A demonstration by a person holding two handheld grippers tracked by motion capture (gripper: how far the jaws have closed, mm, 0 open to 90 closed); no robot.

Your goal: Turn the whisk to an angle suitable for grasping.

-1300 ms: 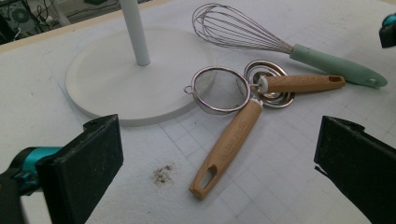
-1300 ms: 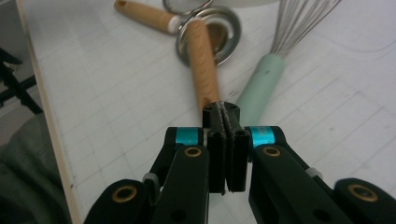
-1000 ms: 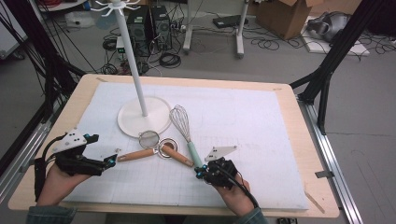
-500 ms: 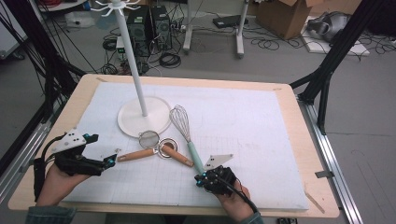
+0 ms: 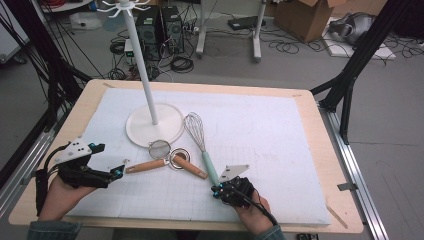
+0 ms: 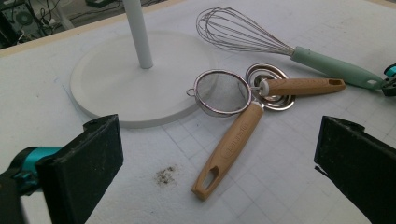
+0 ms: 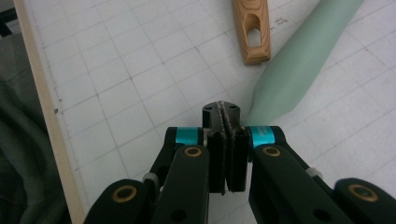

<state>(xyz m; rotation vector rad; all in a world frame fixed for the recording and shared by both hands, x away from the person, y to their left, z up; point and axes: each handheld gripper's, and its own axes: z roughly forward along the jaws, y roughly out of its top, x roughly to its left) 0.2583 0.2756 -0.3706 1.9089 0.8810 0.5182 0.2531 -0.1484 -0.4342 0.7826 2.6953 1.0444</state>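
A whisk is lying on the white gridded mat that is covering the wooden desk. Its rounded wire cage is pointing toward the far side, and its smooth, tapering mint-green handle is ending just beside the right tool. In the right gripper view that tool is showing its two black jaws pressed flat together with nothing between them, the blunt end of the green handle lying just to one side of the tips; whether it is touching them I cannot tell.

Just left of the whisk, two light wooden handles are forming a shallow V. One is belonging to a small round mesh strainer whose rim is overlapping the edge of the stand's base; the other is carrying a shiny, ringed metal bowl. Both handles are flat and rounded, each with a slot near its end.

Behind them, a white stand is rising on a slim pole from a wide, flat disc.

The left tool is resting near the strainer handle's end, with its jaws standing wide apart and empty in the left gripper view.
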